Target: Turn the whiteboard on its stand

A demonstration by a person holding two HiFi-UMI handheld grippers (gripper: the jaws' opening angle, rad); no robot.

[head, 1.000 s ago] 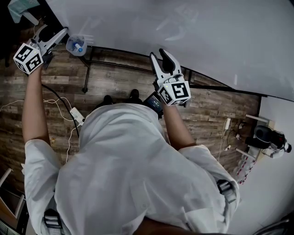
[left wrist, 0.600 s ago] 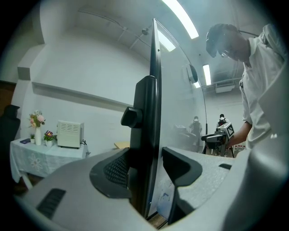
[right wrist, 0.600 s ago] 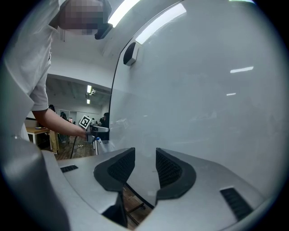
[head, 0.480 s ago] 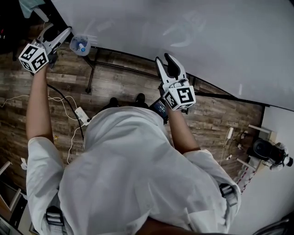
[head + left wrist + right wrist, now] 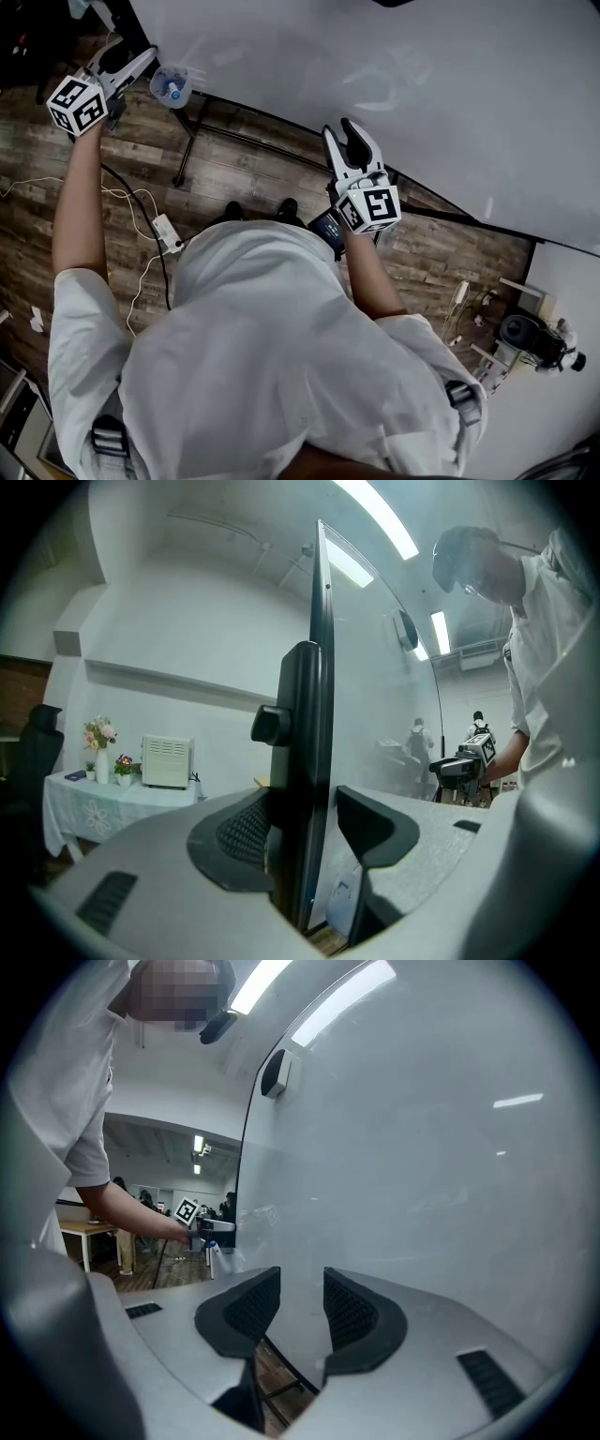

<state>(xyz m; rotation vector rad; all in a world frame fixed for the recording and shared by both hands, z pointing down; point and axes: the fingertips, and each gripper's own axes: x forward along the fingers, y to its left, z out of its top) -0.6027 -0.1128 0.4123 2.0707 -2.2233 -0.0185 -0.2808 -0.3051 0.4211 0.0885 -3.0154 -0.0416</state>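
**Desk:** Where is the board, and who has it?

**Photographer:** A large, glossy white whiteboard (image 5: 394, 84) tilts on its black metal stand (image 5: 187, 142) above a brown plank floor (image 5: 253, 183); a person in a white shirt stands at its lower edge with a gripper in each hand. The left gripper (image 5: 136, 54) sits astride the board's left edge, its fingers (image 5: 234, 832) apart with the dark frame between them; one lies against the frame and the other shows a sliver of gap, so no firm clamp is evident. The right gripper (image 5: 339, 127) points up at the lower edge; its fingers (image 5: 352, 1312) stand a narrow gap apart, gripping nothing.

**Desk:** How will it handle?

**Photographer:** Stiff and broad, and probably heavy enough to carry on swinging once it moves; the face looks slick, so a push there would likely slip. The framed edge is the place to hold, near the black round knob (image 5: 270, 724); that knob may be the pivot lock.

**Desk:** The count?

**Photographer:** One whiteboard; one stand; one knob in view; two grippers; one white power strip (image 5: 164, 230) on the floor.
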